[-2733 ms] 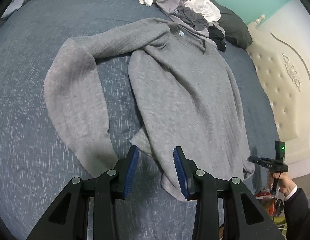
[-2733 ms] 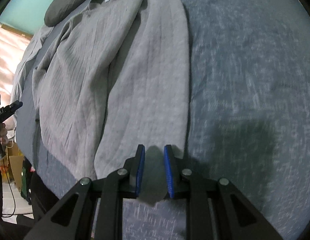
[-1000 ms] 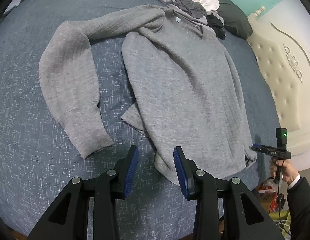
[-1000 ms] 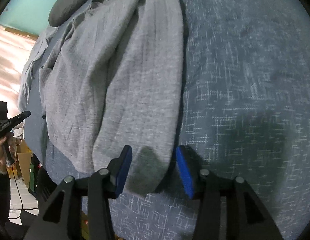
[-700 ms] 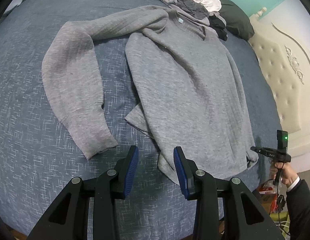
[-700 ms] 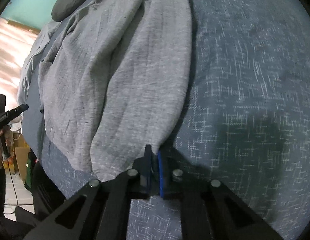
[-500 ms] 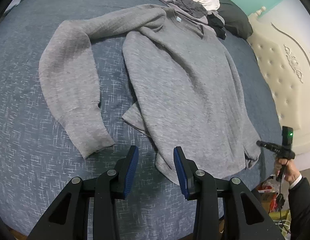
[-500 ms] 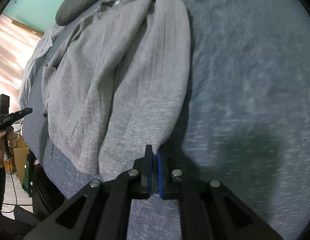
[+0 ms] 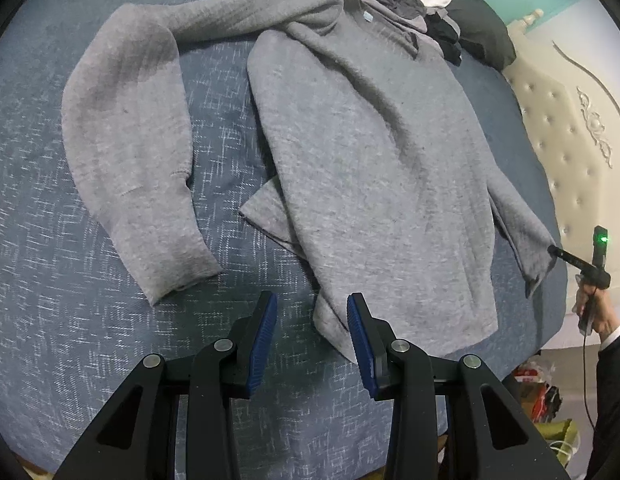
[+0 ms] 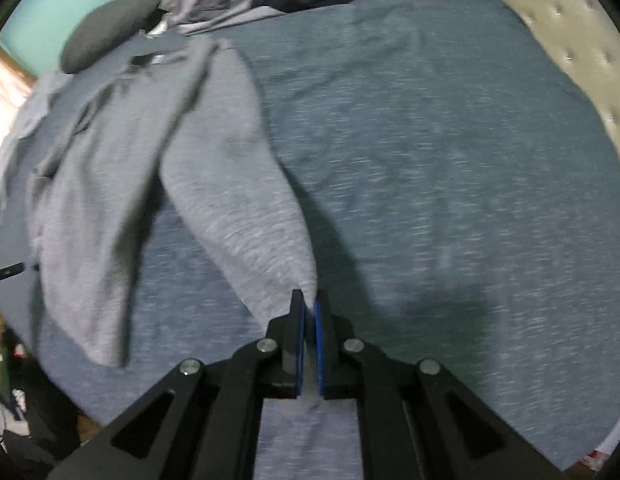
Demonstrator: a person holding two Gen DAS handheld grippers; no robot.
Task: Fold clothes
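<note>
Soft grey knit sweater point(image 9: 374, 168) on blue bedspread point(image 9: 38, 280): limp, light, drapes.
Right gripper point(image 10: 307, 312) clenched on sleeve cuff point(image 10: 298, 280); left gripper point(image 9: 312, 320) unclenched, empty, above hem corner point(image 9: 330, 324), the next hold.

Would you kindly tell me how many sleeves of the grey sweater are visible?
2: the free sleeve lies on the blue bedspread; the pinched sleeve is in the right gripper.

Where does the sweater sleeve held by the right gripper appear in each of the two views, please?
Left wrist: the sleeve runs down the sweater's right edge, its cuff pinched by the right gripper.
Right wrist: centre, rising to the jaws.
Shared landmark: dark pillow.
</note>
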